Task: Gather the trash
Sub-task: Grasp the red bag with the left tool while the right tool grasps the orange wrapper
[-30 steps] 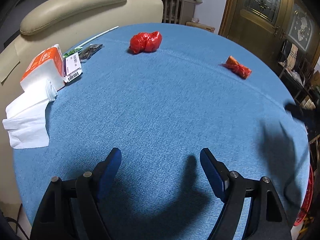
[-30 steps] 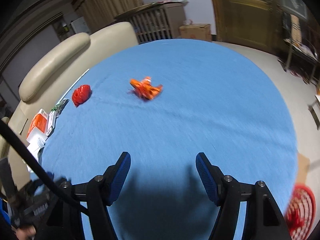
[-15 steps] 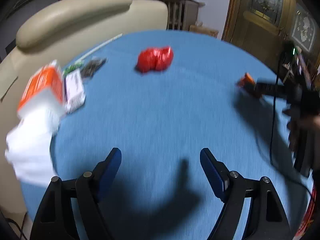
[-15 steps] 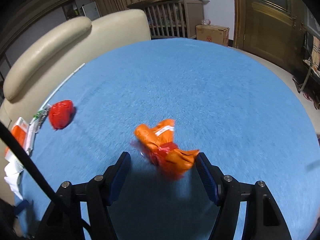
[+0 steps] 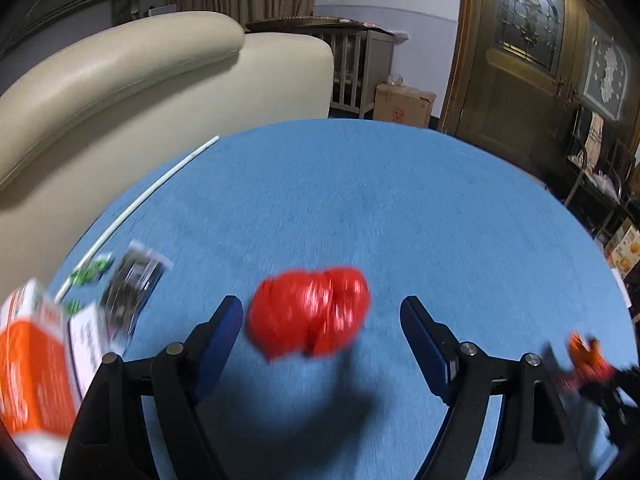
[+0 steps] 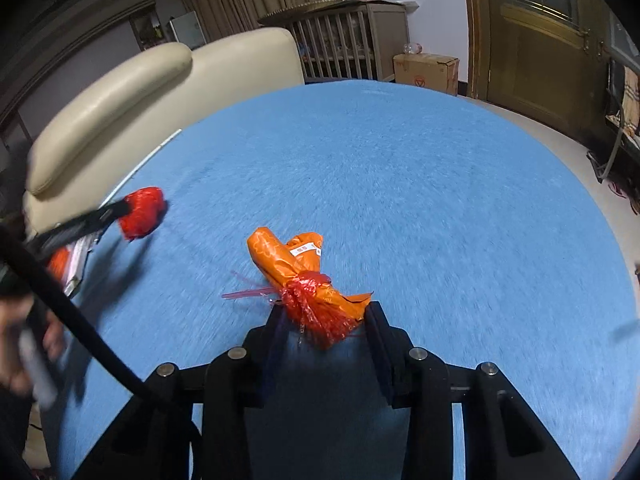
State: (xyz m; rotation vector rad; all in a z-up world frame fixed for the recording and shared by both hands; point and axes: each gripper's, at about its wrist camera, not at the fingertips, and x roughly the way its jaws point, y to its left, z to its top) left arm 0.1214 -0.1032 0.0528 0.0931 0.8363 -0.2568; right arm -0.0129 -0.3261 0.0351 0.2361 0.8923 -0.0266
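A crumpled red plastic bag [image 5: 308, 316] lies on the blue tablecloth [image 5: 360, 200], blurred by motion. My left gripper [image 5: 322, 320] is open with the bag between its fingertips, and the pads are clear of it. An orange bag tied with red plastic [image 6: 296, 264] lies further right. My right gripper [image 6: 326, 320] is closing, and its pads pinch the bag's near end. The right wrist view also shows the red bag [image 6: 142, 212] with a left finger [image 6: 100, 216] beside it. In the left wrist view the orange bag [image 5: 584, 352] is at the right edge.
An orange tissue pack [image 5: 32, 360], a white leaflet [image 5: 86, 344], a dark packet [image 5: 132, 284] and a thin white stick [image 5: 152, 188] lie at the table's left rim. A cream sofa [image 5: 120, 92] backs that side. A cardboard box [image 5: 404, 104] stands beyond.
My left gripper moved forward until the red bag came between its open fingers. My right gripper reached the orange bag and its fingers closed in on it.
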